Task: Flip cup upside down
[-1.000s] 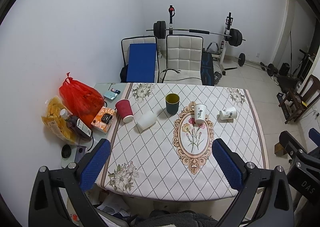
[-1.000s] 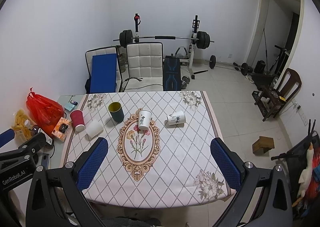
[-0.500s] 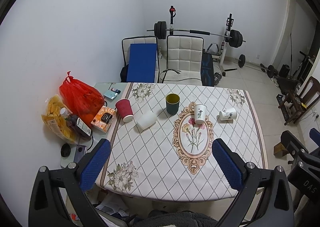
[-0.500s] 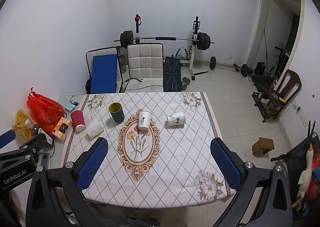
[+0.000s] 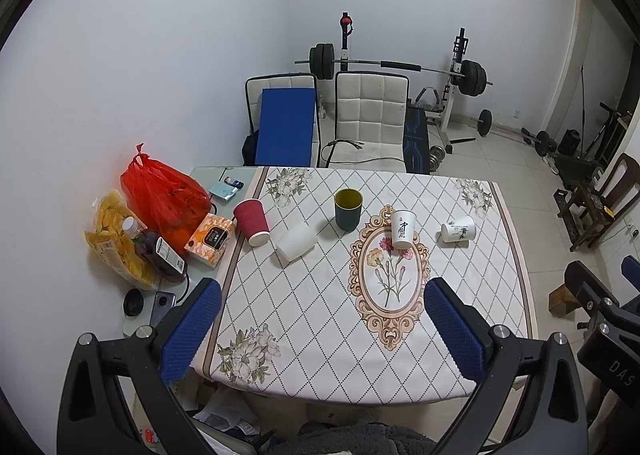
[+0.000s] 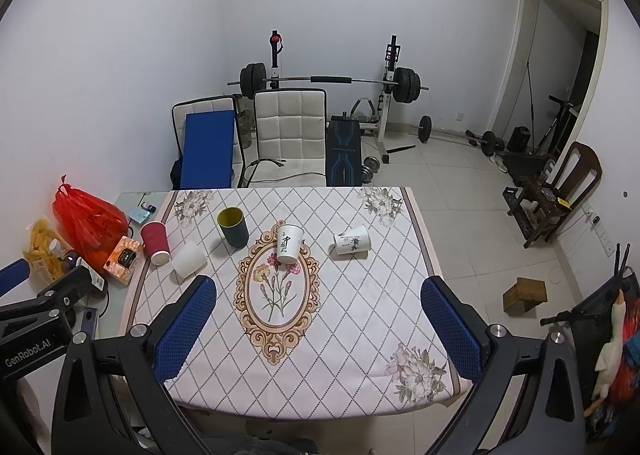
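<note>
The counter (image 5: 320, 335) spreads ahead of both grippers under its patterned cloth. The left gripper (image 5: 320, 329) and right gripper (image 6: 316, 325) hang above its near edge, fingers (image 5: 192, 329) spread wide and gripping nothing. Well beyond the fingers, an upright white printed cup (image 6: 289, 243) stands centrally, between a dark green cup (image 6: 233, 227) and a toppled white cup (image 6: 352, 241).

Red cup (image 5: 252, 221): ribbed paper, tilted, mouth toward the lower right, left of frame centre.
Translucent cup (image 5: 297, 241): on its side, just beside the red one.
Dark cup (image 5: 348, 209): upright, yellow inside, centre.
White printed cup (image 5: 402, 229): upright, centre right.
Second white cup (image 5: 458, 229): lying sideways, right.
</note>
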Tool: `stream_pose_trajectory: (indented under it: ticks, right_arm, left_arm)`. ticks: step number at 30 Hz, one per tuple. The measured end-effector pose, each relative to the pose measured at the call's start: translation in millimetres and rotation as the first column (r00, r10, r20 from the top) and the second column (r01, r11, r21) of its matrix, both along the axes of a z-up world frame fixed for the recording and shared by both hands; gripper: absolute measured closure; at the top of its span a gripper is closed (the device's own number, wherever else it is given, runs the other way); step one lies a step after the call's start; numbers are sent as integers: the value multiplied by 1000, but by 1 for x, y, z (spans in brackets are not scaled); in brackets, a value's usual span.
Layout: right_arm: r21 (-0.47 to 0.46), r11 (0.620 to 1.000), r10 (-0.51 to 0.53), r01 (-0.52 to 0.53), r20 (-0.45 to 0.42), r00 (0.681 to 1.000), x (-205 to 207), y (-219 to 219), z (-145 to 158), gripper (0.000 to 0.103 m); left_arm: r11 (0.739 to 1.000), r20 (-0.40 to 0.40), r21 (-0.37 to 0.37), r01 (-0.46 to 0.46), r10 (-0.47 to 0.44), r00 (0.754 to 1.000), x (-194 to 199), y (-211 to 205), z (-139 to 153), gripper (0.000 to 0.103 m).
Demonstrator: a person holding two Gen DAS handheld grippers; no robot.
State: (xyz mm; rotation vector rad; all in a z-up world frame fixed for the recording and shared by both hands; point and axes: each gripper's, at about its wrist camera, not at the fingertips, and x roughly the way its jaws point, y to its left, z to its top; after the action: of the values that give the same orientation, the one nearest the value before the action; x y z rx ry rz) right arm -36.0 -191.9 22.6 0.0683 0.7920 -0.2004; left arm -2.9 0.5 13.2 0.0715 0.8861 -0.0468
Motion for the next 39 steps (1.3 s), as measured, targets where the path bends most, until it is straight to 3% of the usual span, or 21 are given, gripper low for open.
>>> stream_pose_trajectory:
  ticks: [29, 34, 39]
  right_arm:
    - [29, 1000, 8, -7, -1, 1000, 1, 4, -3, 0]
    - [56, 998, -4, 5, -24, 1000, 6, -7, -23, 0]
    - [85, 996, -23, 31, -95, 995, 24, -29, -68, 0]
  left_arm:
    - [1000, -7, 5, 0, 0, 1000, -1, 1, -2, 0]
    - [999, -48, 36, -7, 9, 999, 12, -8, -27, 0]
    - [995, -73, 77, -69, 74, 995, 30, -11, -70, 0]
